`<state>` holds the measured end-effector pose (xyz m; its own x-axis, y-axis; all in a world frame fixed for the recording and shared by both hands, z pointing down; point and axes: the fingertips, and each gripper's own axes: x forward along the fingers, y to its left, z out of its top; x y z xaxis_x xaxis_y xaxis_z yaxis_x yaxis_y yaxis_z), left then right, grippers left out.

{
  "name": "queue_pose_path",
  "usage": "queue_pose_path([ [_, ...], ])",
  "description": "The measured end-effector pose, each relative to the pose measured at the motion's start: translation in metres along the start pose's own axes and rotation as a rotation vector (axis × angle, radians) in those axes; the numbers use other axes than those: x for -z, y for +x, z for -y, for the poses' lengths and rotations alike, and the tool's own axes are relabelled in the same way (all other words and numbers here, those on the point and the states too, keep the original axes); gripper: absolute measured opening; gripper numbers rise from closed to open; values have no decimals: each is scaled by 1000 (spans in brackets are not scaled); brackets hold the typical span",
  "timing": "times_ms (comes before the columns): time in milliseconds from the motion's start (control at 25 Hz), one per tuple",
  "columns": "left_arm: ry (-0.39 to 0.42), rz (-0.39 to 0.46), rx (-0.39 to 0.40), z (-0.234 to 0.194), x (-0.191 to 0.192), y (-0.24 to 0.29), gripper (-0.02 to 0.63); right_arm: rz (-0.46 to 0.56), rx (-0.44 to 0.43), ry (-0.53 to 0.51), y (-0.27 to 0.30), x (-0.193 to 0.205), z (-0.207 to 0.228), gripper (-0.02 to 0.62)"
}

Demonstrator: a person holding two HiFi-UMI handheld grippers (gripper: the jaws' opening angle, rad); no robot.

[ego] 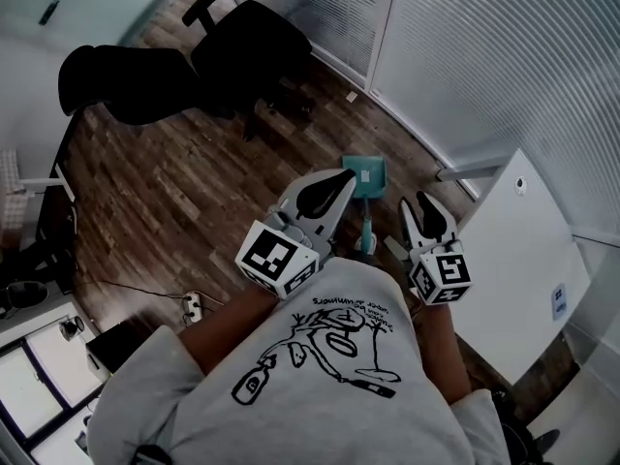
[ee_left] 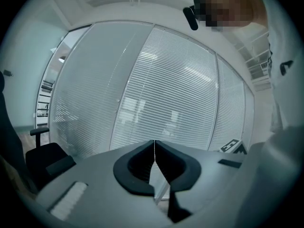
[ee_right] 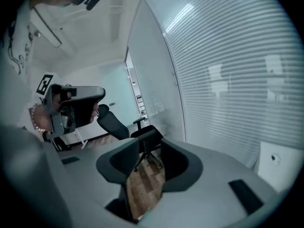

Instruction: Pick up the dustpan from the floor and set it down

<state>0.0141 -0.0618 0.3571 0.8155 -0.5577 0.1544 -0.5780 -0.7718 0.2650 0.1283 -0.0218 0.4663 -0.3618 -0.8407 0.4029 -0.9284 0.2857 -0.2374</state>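
Note:
A teal dustpan (ego: 365, 174) rests on the wooden floor, its long handle (ego: 368, 229) running toward me between the two grippers in the head view. My left gripper (ego: 345, 176) (ee_left: 154, 144) is held up off the floor with its jaws closed tip to tip and nothing between them. My right gripper (ego: 417, 201) (ee_right: 156, 139) is also raised, to the right of the handle; its jaws stand apart and only floor shows in the gap. Neither gripper touches the dustpan. Neither gripper view shows the dustpan.
Two black office chairs (ego: 232, 46) stand at the back left. A white cabinet (ego: 518, 260) sits at the right against the wall of white blinds (ego: 504, 56). A power strip (ego: 194, 304) with cables lies on the floor at my left.

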Motion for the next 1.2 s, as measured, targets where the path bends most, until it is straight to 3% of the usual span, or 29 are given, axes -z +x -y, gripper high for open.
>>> queue_pose_path([
  [240, 8, 0, 4, 3, -3, 5, 2, 78, 46, -183, -28, -53, -12, 90],
  [600, 21, 4, 18, 8, -10, 6, 2, 192, 58, -255, -60, -121, -43, 38],
  [1200, 42, 23, 31, 16, -22, 6, 2, 191, 72, -259, -68, -130, -46, 9],
])
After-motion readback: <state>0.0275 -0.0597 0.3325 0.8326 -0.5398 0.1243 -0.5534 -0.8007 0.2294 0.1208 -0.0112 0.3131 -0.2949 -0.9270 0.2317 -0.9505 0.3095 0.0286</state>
